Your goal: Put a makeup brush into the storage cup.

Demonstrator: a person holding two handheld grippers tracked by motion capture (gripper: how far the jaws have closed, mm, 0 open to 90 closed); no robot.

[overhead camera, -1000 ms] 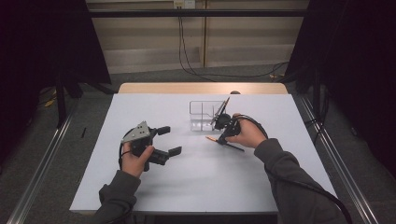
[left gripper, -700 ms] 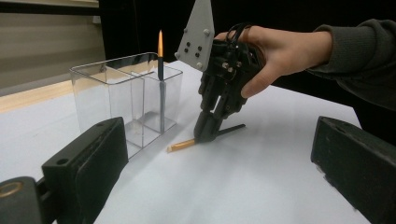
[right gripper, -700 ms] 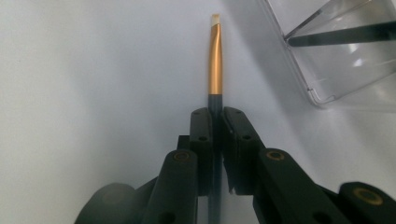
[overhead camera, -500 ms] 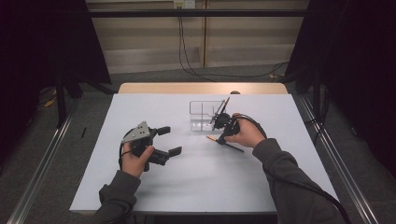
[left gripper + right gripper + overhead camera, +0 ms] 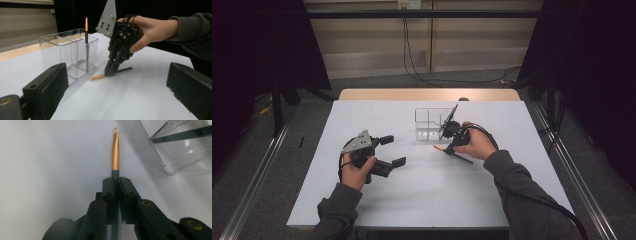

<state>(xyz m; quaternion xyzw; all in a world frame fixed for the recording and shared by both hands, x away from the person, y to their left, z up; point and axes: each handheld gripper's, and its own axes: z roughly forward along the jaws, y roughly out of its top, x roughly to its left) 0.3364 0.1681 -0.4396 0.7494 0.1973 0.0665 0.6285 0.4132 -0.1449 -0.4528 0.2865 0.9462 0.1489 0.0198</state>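
Lab or recording studio setup, not a home: white tabletop (image 5: 427, 190) alone in the middle of a grey carpeted floor (image 5: 312, 107), black curtains (image 5: 257, 45) on both sides, metal floor rails (image 5: 254, 185) along the tabletop, cables (image 5: 412, 55) hanging down a plain beige wall (image 5: 367, 40) from a socket (image 5: 408, 4), dark stand legs (image 5: 276, 105) at the edges

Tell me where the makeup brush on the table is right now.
The makeup brush lies flat on the white table, pinched in the right claw, just in front of the clear organizer right of centre in the high view.
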